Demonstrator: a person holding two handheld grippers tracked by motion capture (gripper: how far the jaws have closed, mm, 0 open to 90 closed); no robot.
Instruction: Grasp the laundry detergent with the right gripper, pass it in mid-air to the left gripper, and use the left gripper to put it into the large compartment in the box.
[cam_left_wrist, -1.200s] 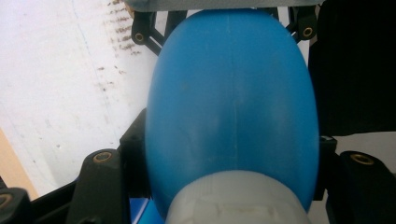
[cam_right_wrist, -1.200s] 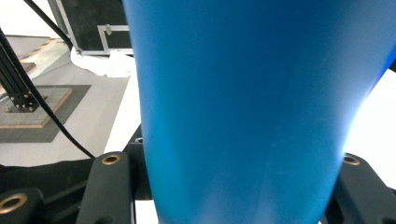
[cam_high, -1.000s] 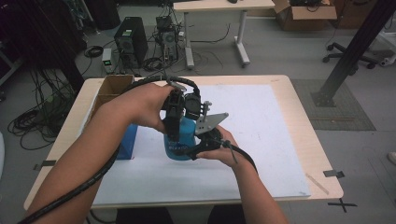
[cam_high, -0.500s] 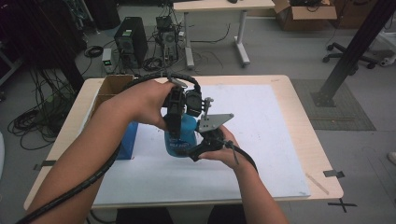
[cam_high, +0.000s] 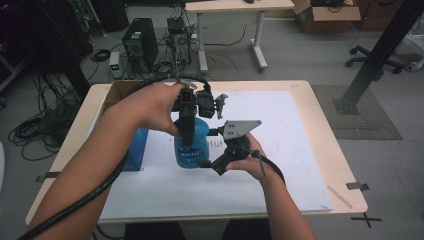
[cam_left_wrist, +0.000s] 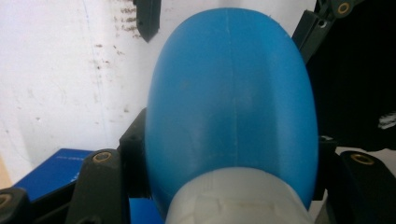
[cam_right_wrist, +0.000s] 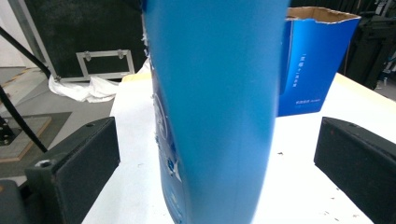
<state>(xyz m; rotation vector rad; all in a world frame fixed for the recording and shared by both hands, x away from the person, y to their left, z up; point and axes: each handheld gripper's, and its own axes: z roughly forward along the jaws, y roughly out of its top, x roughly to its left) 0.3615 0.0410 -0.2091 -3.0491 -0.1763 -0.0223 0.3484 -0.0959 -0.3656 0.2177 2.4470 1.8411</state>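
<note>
Nearest to me in the high view are my two forearms, coming up from the table's near edge. My right gripper (cam_high: 212, 164) is low, at the foot of the blue bottle (cam_high: 191, 145), with its grey plate standing up beside the bottle. In the right gripper view the bottle (cam_right_wrist: 215, 107) stands upright between my two black jaws, and white sheet shows in the gap on each side of it, so this gripper is open around the bottle and not touching it.

My left gripper (cam_high: 187, 131) comes down on the bottle from above. In the left gripper view the bottle's rounded blue shoulder (cam_left_wrist: 229, 107) and its pale cap (cam_left_wrist: 238, 198) sit tight between my jaws, which press against both its sides: this gripper is clamped on the bottle near the top.

The bottle stands a little left of the table's middle, on the white sheet (cam_high: 280, 150) that covers most of the wooden table (cam_high: 332, 135). Just to its left is an open blue box (cam_high: 135, 150), which the right gripper view shows behind the bottle (cam_right_wrist: 317, 65) with a torn cardboard rim. Beyond it, at the table's far left corner, sits a brown cardboard box (cam_high: 117, 92).

Farther off, on the floor, are a computer tower (cam_high: 140, 42) among tangled cables, and another table (cam_high: 235, 7).
</note>
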